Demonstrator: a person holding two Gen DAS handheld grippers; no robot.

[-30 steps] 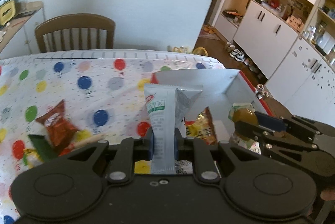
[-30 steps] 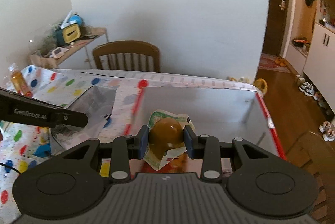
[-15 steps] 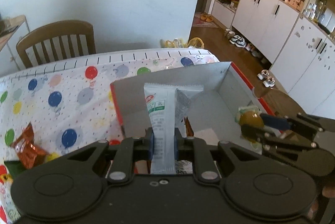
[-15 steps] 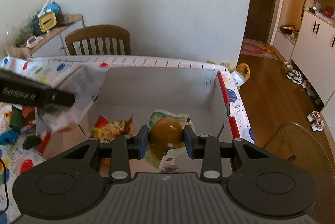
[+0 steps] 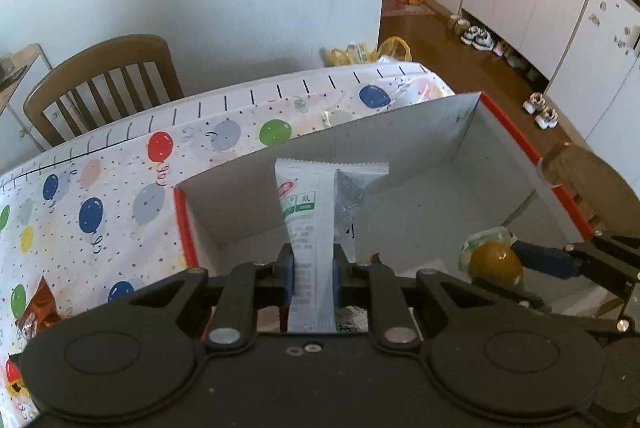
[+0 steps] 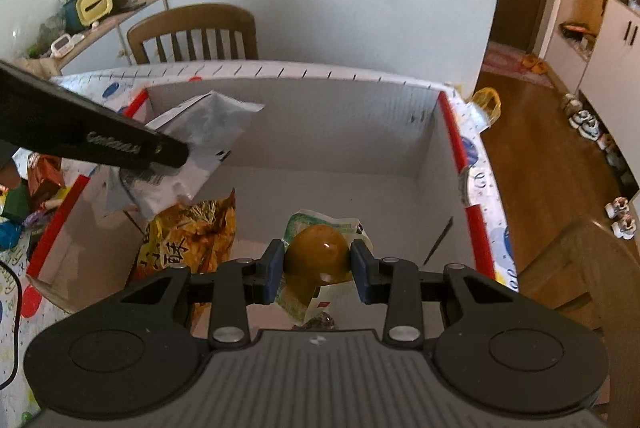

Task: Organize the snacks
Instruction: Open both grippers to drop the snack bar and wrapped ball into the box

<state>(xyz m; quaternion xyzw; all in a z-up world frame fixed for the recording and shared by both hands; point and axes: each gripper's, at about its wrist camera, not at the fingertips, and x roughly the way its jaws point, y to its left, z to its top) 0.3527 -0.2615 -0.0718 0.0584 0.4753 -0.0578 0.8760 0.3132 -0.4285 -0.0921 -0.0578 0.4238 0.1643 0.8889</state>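
Note:
My left gripper (image 5: 313, 280) is shut on a white snack packet (image 5: 310, 228) with green print, held upright over the left part of the cardboard box (image 5: 424, 132). The packet also shows in the right wrist view (image 6: 192, 156). My right gripper (image 6: 318, 270) is shut on a brown egg-shaped snack in a green and white wrapper (image 6: 318, 258), held over the inside of the box (image 6: 336, 116). That snack also shows in the left wrist view (image 5: 494, 262). A yellow-orange snack bag (image 6: 192, 232) lies inside the box.
The box has red rims and stands on a balloon-print tablecloth (image 5: 100, 188). More snacks lie on the cloth left of the box (image 6: 40, 184). A wooden chair (image 6: 196, 32) stands behind the table, another (image 6: 580, 268) at the right.
Both grippers have moved forward and lower over the box with their snacks still held. The box now fills more of both views.

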